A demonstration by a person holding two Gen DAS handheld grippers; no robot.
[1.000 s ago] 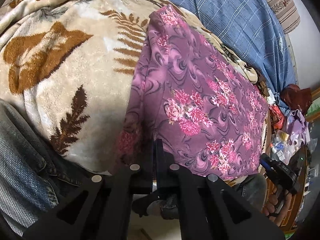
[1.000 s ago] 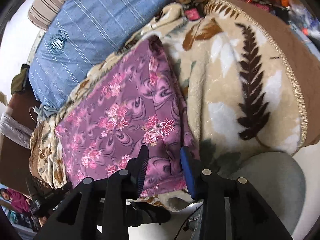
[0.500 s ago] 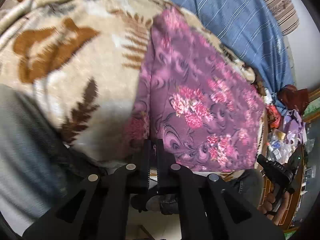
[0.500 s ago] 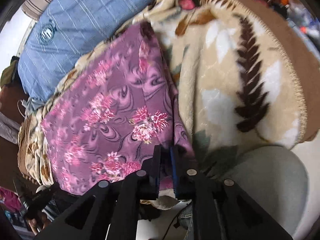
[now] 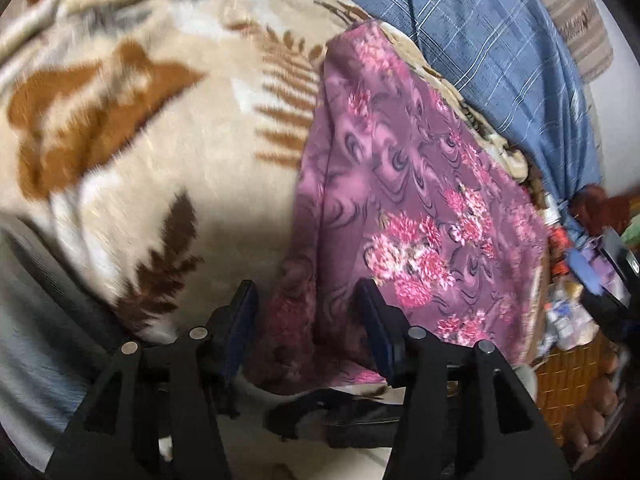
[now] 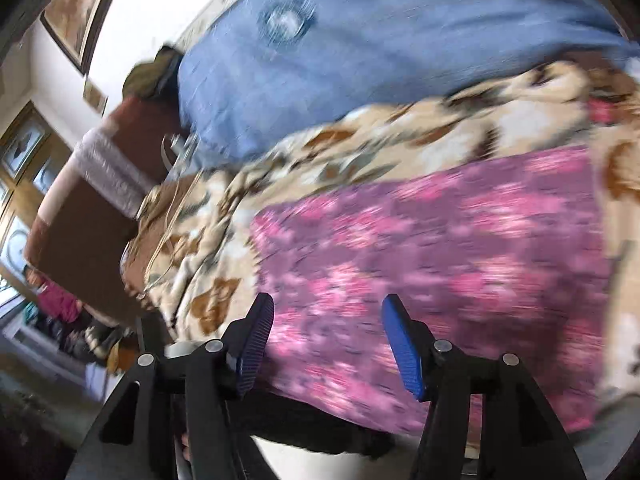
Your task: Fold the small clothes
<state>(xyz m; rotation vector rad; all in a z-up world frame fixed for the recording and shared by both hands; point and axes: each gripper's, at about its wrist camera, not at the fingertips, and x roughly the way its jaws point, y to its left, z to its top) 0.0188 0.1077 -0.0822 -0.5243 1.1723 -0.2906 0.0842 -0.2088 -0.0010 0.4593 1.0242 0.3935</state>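
Note:
A purple cloth with pink flowers lies flat and folded on a beige blanket with brown leaves. My left gripper is open, its blue pads on either side of the cloth's near left corner, holding nothing. In the right wrist view the same cloth is blurred. My right gripper is open and empty over the cloth's near edge. The right gripper also shows at the right edge of the left wrist view.
A blue checked pillow lies behind the cloth, also in the right wrist view. A brown bed end stands at the left. Cluttered small items sit past the bed's right side. Floor shows below the bed edge.
Both grippers were shut on the cloth's near edge half a second ago and have now opened and let go. The right gripper has swung left, with the view blurred.

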